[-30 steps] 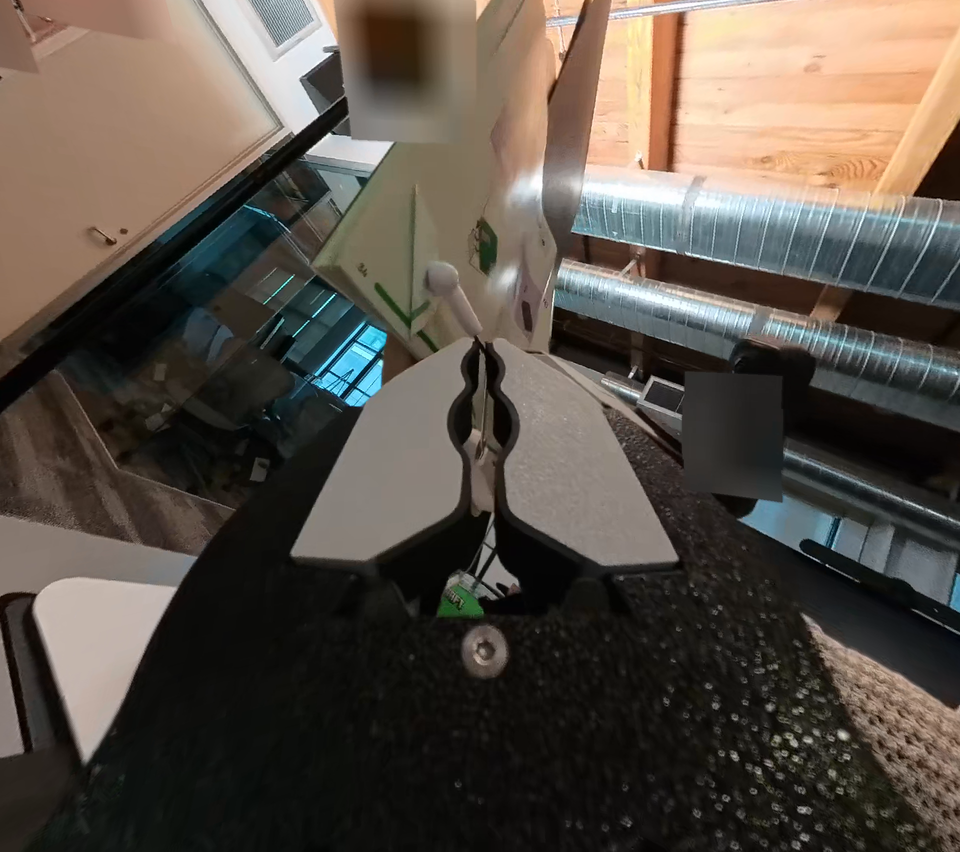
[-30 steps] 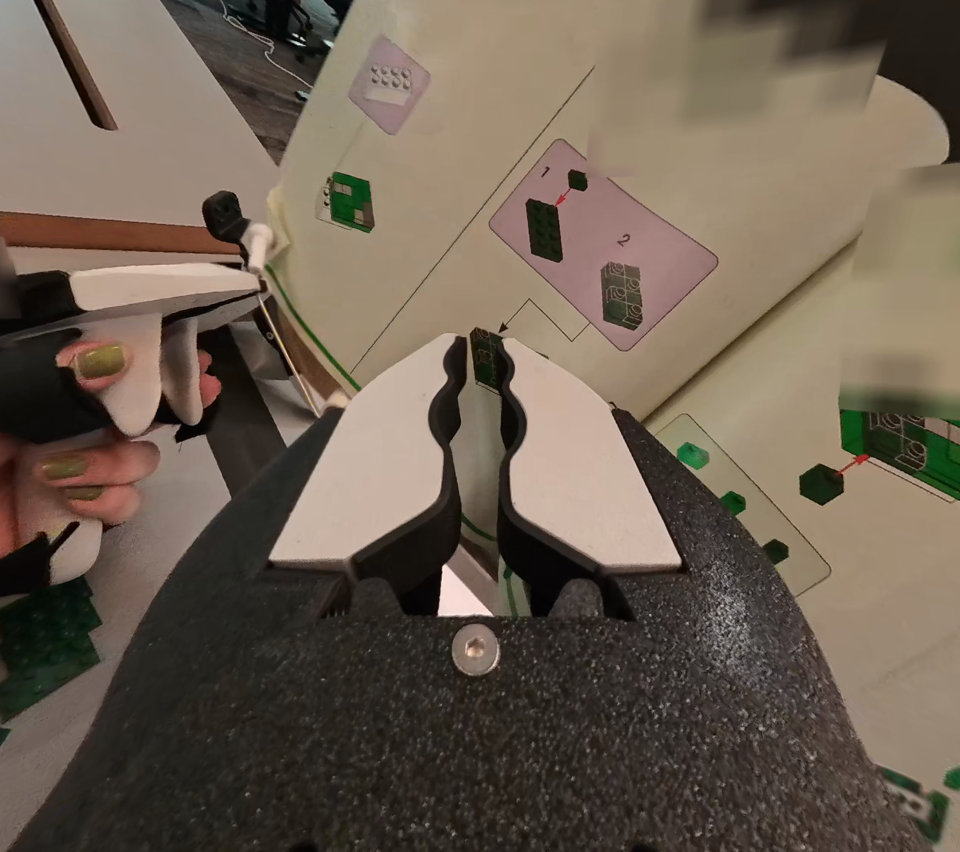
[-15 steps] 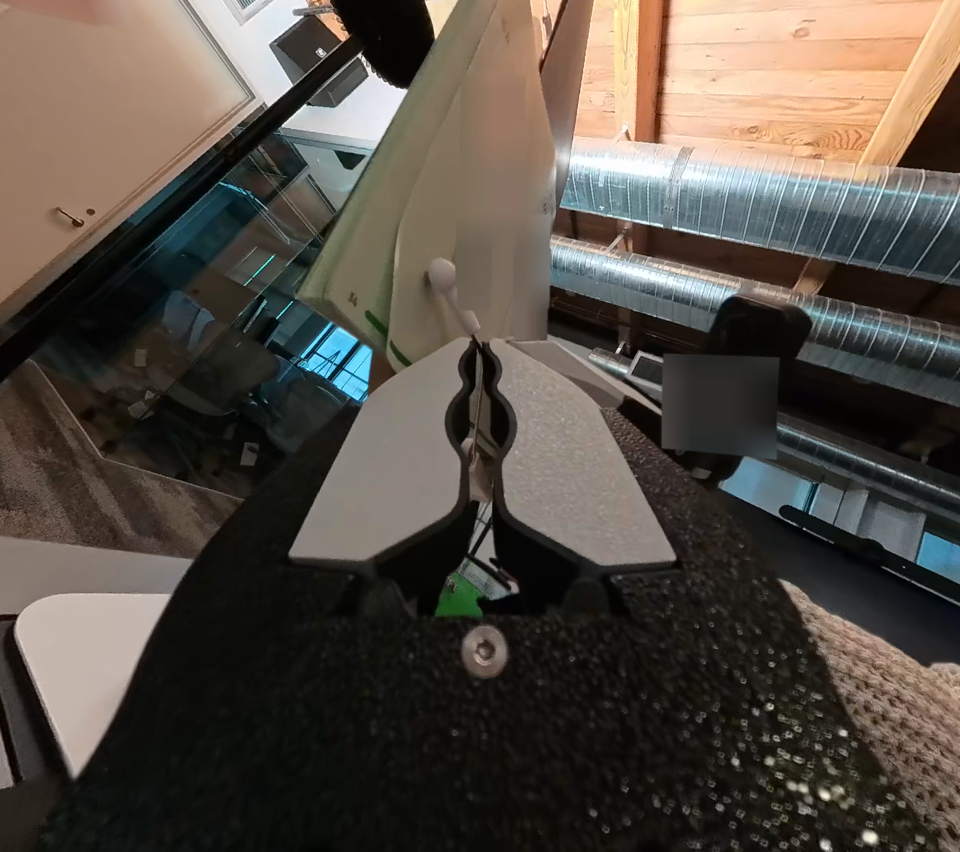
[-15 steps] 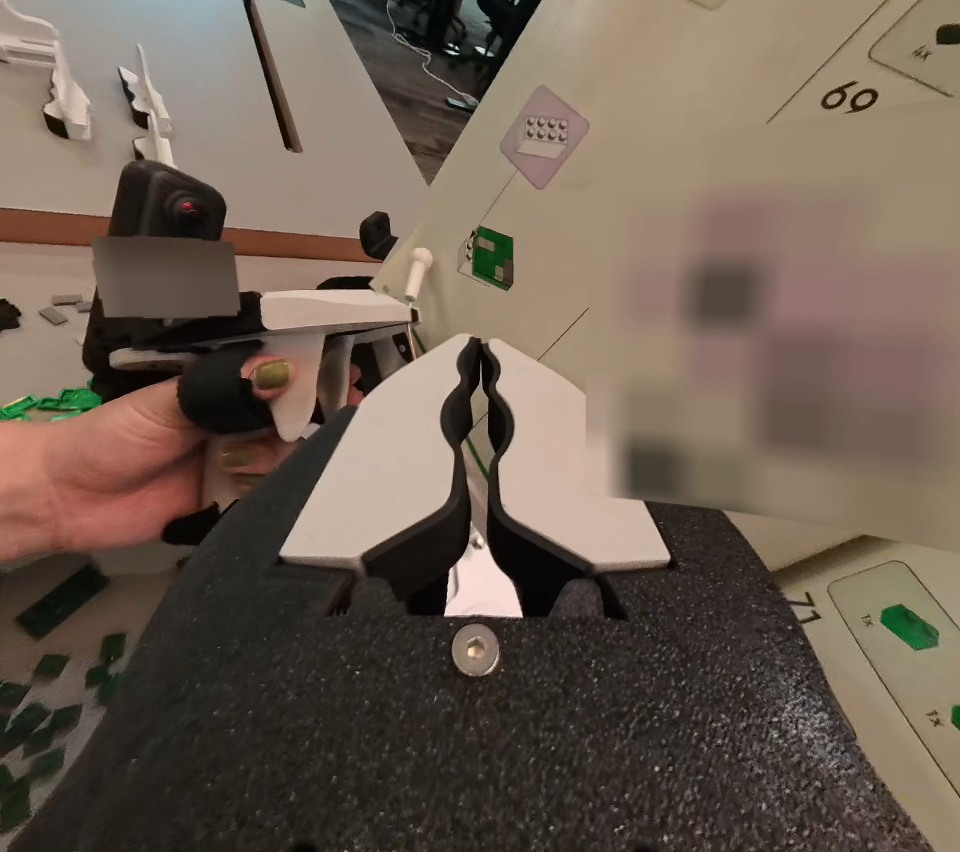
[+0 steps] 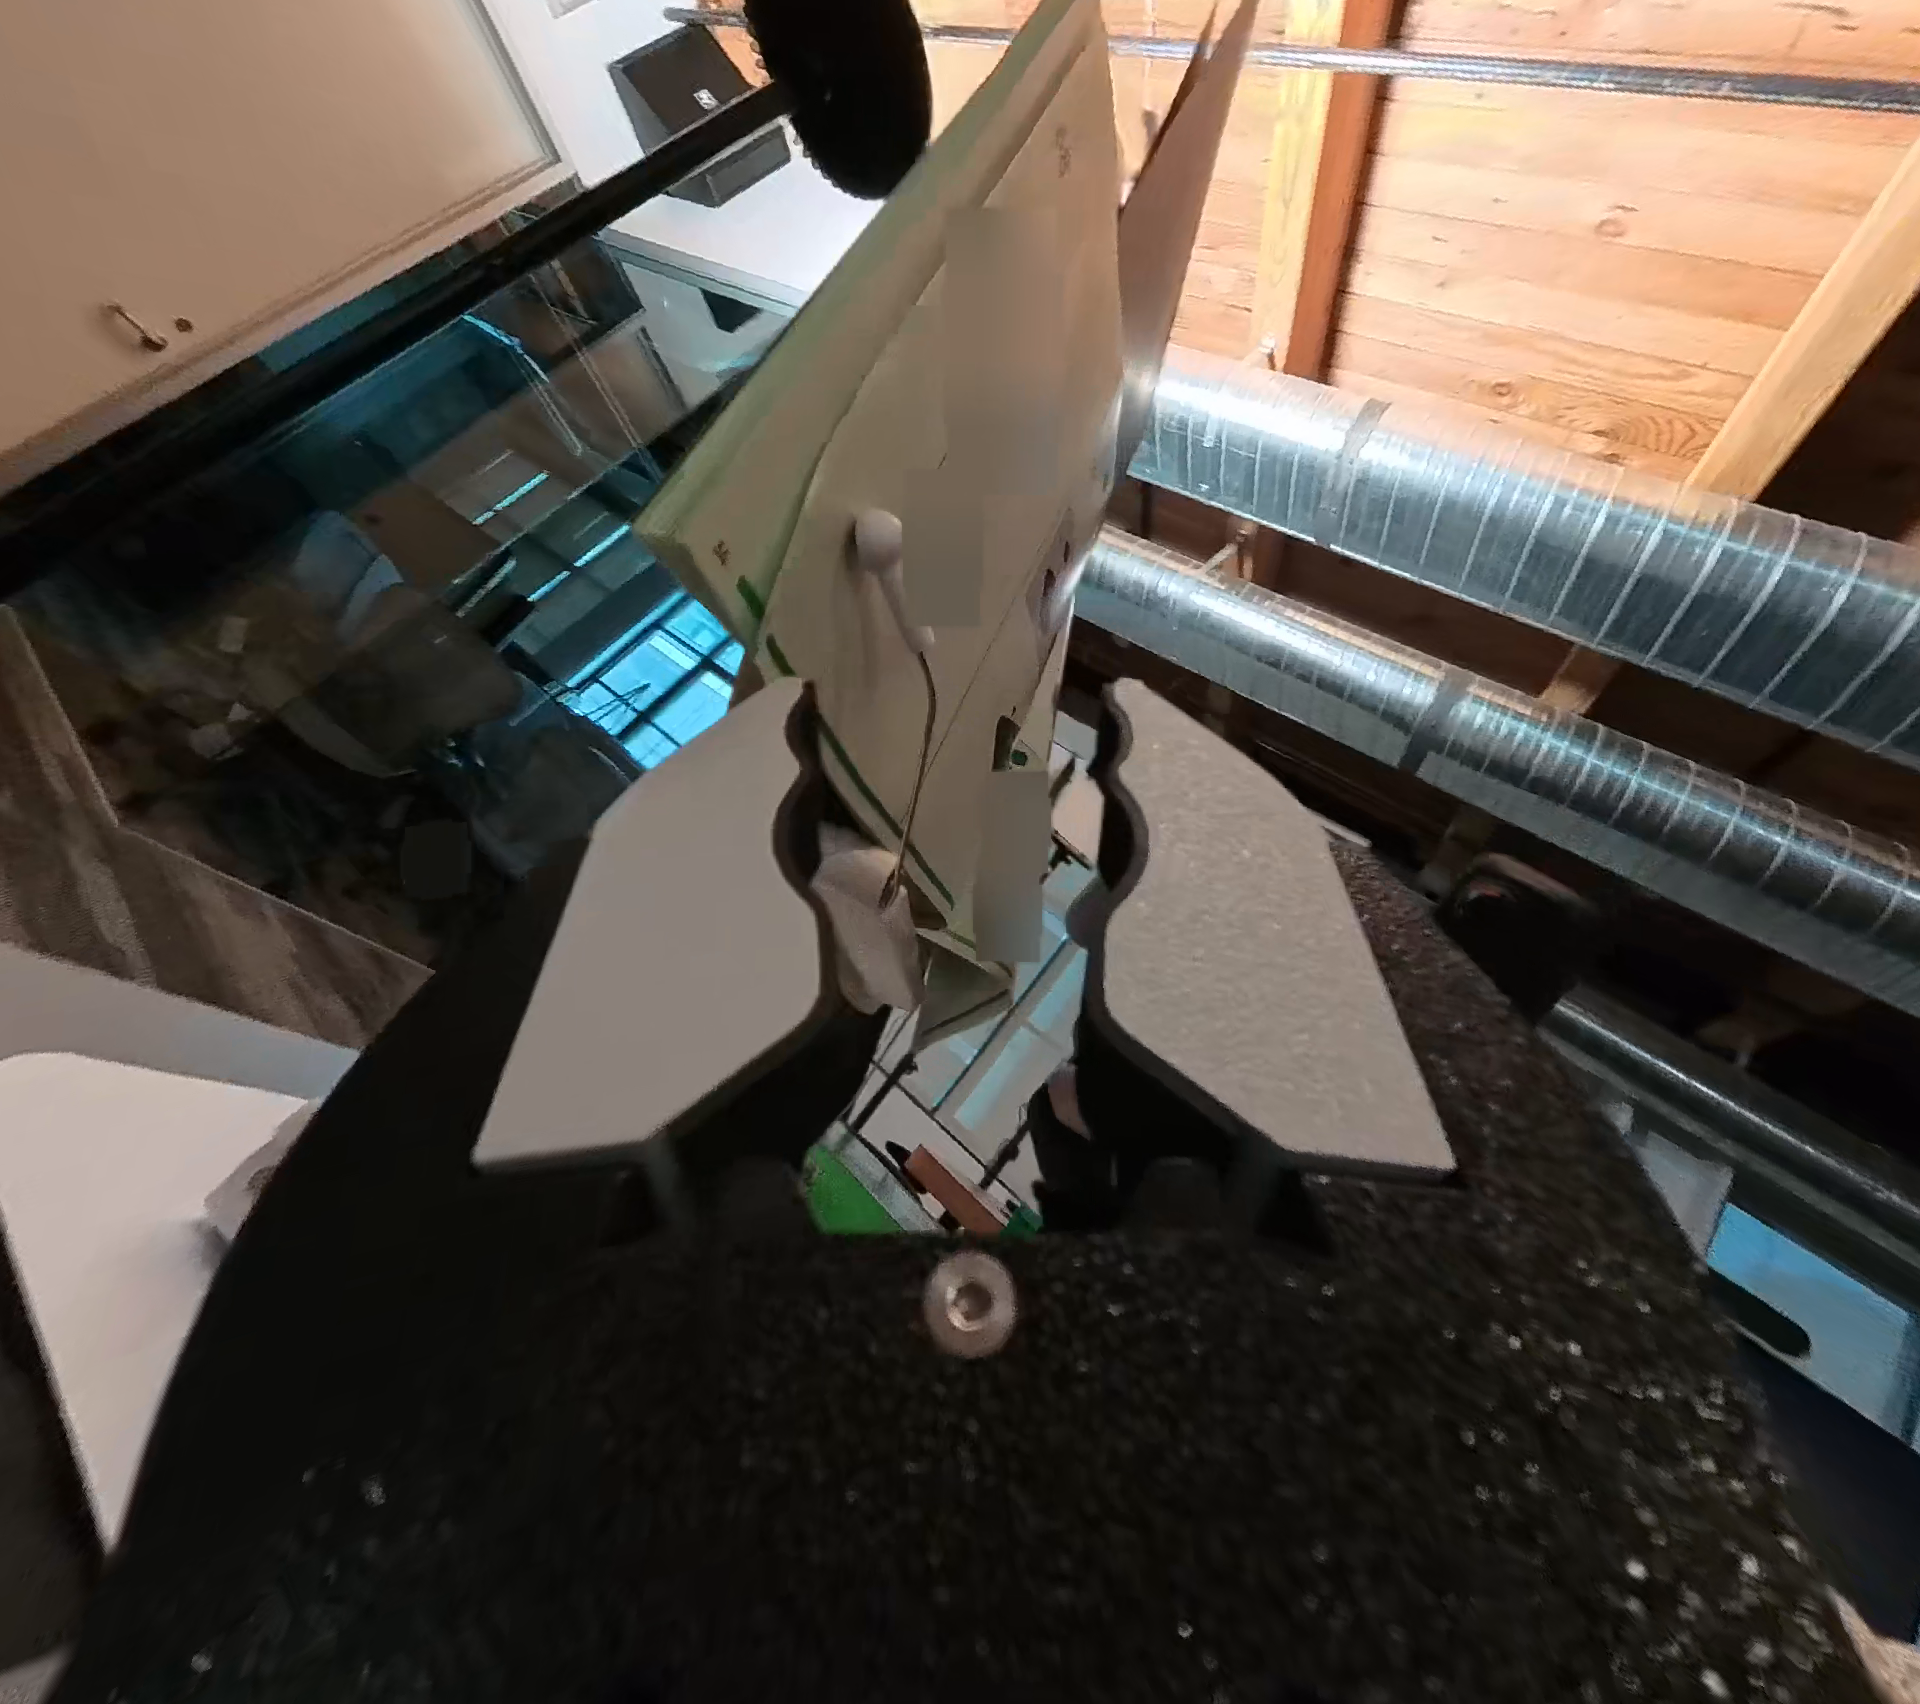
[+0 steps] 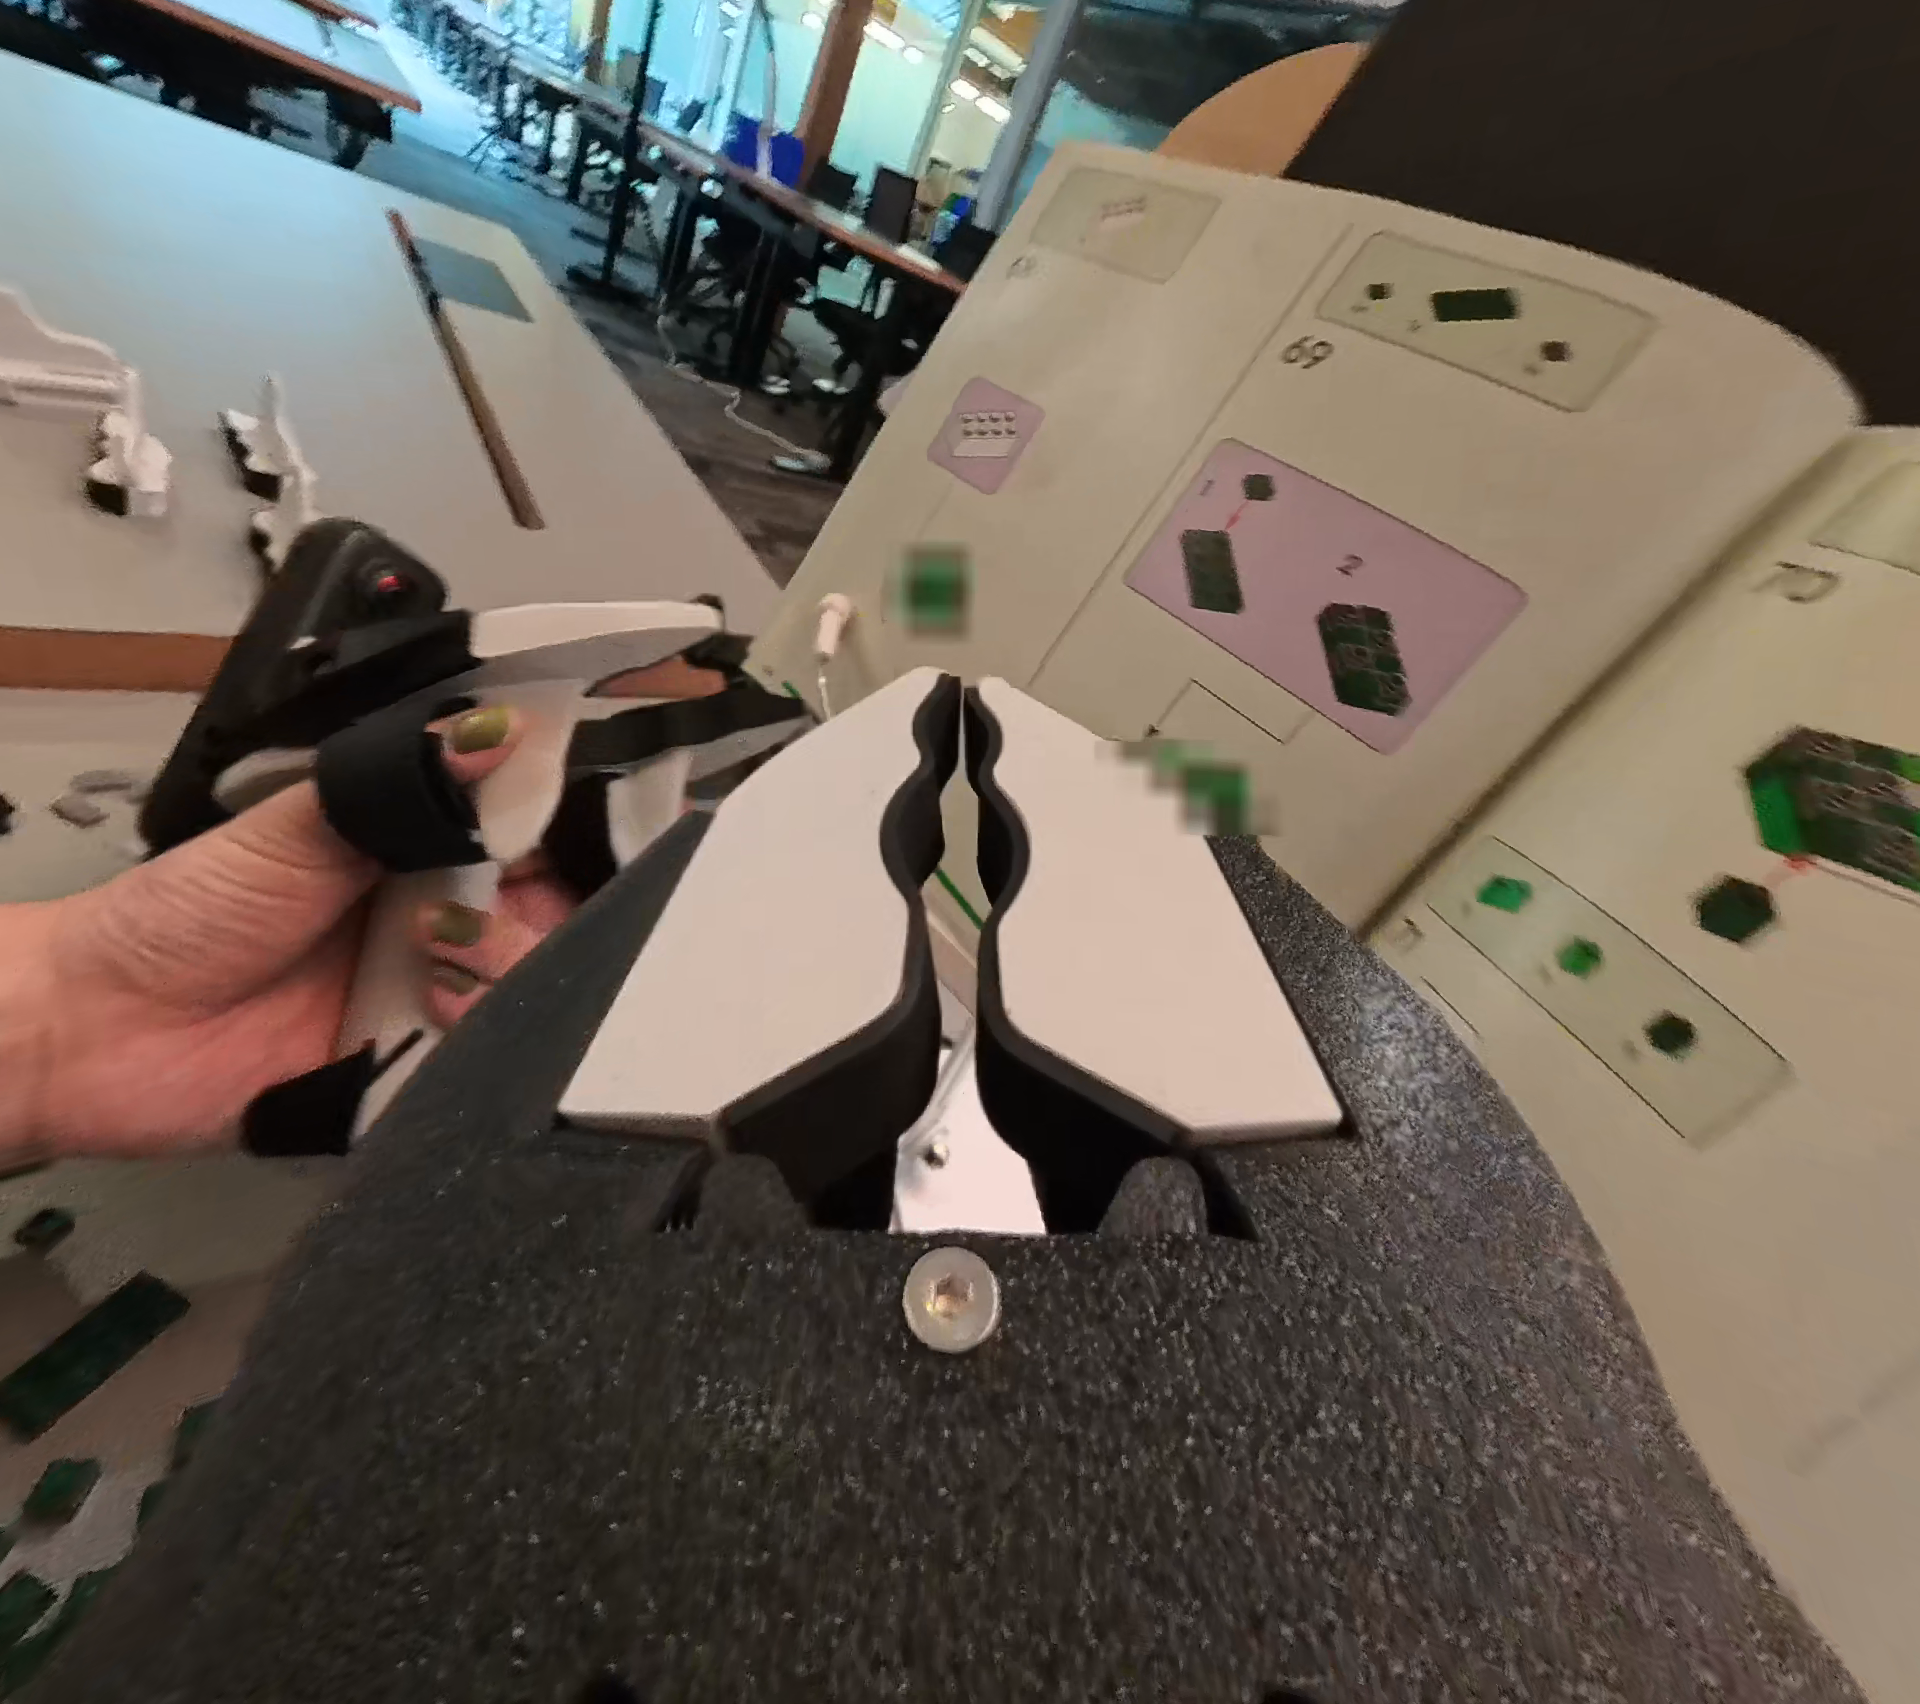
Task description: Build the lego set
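The open instruction booklet (image 6: 1299, 428) is held up off the table. My right gripper (image 6: 958, 683) is shut on its lower edge; pale paper and a green line show between the fingers. My left gripper (image 5: 956, 698) is open, and the booklet (image 5: 904, 449) stands edge-on between its spread fingers without being pressed. A small white knob on a thin wire (image 5: 878, 532) stands in front of the left finger. In the right wrist view the left gripper (image 6: 748, 667) sits at the booklet's left corner, held by a hand (image 6: 156, 958).
Several green Lego pieces (image 6: 94, 1363) lie on the white table (image 6: 260, 252) at the lower left. White built parts (image 6: 114, 449) stand at the far left. The left wrist view points up at silver ducts (image 5: 1558, 511) and a wooden ceiling. The left gripper's tips are roughly 9 centimetres from the right gripper's.
My left gripper has opened and let go of the booklet. My right gripper shut on the booklet's lower edge and now holds it up. Both views have swung.
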The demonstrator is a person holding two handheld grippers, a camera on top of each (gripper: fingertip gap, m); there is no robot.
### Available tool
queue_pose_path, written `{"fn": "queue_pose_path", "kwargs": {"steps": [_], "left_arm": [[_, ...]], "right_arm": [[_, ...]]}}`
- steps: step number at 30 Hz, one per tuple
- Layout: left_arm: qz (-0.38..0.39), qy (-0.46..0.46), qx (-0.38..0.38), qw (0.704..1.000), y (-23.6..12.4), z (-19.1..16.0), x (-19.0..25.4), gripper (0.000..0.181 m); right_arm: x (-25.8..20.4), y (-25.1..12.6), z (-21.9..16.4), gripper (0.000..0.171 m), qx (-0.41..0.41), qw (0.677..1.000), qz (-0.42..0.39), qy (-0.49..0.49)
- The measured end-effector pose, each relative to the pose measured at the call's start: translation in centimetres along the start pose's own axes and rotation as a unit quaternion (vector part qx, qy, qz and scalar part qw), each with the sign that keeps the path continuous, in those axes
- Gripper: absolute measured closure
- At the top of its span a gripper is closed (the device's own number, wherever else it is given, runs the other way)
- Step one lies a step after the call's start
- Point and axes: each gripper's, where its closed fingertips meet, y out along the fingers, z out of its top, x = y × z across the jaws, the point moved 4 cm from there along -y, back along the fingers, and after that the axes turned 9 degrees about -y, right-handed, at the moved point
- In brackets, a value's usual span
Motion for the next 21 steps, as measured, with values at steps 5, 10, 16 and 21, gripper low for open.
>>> {"fn": "queue_pose_path", "kwargs": {"steps": [5, 10, 16, 21], "left_arm": [[0.063, 0.036, 0.015, 0.997, -2.8, 0.2, 1.9, 0.121], [0.158, 0.184, -0.049, 0.969, -5.4, -1.1, 7.1, 0.122], [0.220, 0.429, -0.159, 0.862, -8.6, -6.4, 14.3, 0.114], [0.206, 0.545, -0.191, 0.790, -11.5, -11.3, 17.2, 0.111]], "right_arm": [[0.7, -3.2, 0.3, 0.168, -0.017, 0.995, -0.087, 0.040], [-2.9, -8.0, 1.6, 0.153, -0.038, 0.987, -0.115, 0.101], [-9.8, -15.1, 2.4, 0.142, -0.055, 0.984, -0.107, 0.129], [-13.5, -20.8, 0.9, 0.142, -0.064, 0.975, -0.141, 0.156]]}}
